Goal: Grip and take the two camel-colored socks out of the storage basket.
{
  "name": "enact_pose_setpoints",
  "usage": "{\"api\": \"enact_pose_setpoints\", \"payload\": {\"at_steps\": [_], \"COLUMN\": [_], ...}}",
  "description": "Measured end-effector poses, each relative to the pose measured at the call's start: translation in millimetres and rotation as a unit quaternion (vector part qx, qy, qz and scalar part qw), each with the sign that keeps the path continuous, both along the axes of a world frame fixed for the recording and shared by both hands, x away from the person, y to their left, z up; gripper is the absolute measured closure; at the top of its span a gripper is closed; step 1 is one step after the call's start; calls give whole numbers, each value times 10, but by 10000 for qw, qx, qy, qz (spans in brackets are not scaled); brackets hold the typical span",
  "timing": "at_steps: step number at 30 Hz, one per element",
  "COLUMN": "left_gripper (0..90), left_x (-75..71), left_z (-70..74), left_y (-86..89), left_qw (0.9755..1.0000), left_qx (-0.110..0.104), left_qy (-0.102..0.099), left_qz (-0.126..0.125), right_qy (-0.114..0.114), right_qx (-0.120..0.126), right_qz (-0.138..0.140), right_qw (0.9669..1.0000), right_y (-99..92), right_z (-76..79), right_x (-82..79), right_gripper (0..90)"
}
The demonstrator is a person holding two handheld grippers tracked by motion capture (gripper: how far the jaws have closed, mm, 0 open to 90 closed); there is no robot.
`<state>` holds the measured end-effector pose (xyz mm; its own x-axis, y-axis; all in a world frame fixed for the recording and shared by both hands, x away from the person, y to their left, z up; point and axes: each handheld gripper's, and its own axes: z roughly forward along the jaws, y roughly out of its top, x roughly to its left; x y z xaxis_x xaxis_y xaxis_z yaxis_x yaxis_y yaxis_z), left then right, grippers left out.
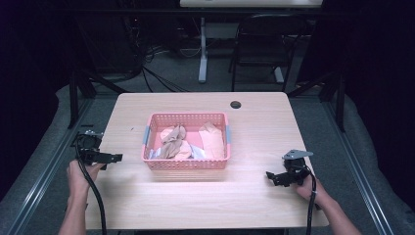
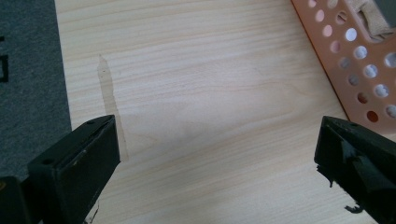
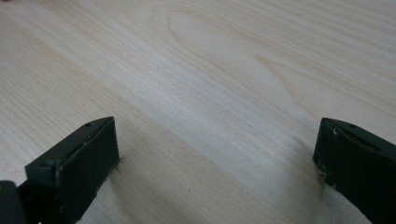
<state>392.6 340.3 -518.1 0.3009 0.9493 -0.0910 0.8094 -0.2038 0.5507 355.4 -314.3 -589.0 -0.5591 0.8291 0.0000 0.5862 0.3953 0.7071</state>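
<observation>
Pale wooden table, pink basket of cloths centred, both claws gaping, empty.

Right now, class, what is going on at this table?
A person sits at a wooden table with a two-jaw tool in each hand. The left tool and the right tool both rest low near the table's side edges, jaws wide open and holding nothing. Between them stands a pink basket holding crumpled beige cloths. Neither tool touches the basket; the left one points toward its near corner.
</observation>
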Motion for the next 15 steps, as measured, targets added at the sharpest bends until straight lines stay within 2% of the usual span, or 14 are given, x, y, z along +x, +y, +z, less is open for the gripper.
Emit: {"api": "enact_pose_setpoints", "payload": {"at_steps": [6, 15], "left_gripper": [2, 2], "left_x": [21, 93], "left_z": [118, 478], "left_y": [-45, -150], "left_qw": [9999, 9992], "left_qx": [-56, -23], "left_qy": [130, 167], "left_qz": [-86, -363], "right_qy": [1, -9], "right_qx": [-2, 2], "right_qz": [-3, 10], "right_qw": [10000, 10000], "right_y": [0, -1], "right_z": [0, -1], "right_x": [-1, 3], "right_gripper": [0, 0]}}
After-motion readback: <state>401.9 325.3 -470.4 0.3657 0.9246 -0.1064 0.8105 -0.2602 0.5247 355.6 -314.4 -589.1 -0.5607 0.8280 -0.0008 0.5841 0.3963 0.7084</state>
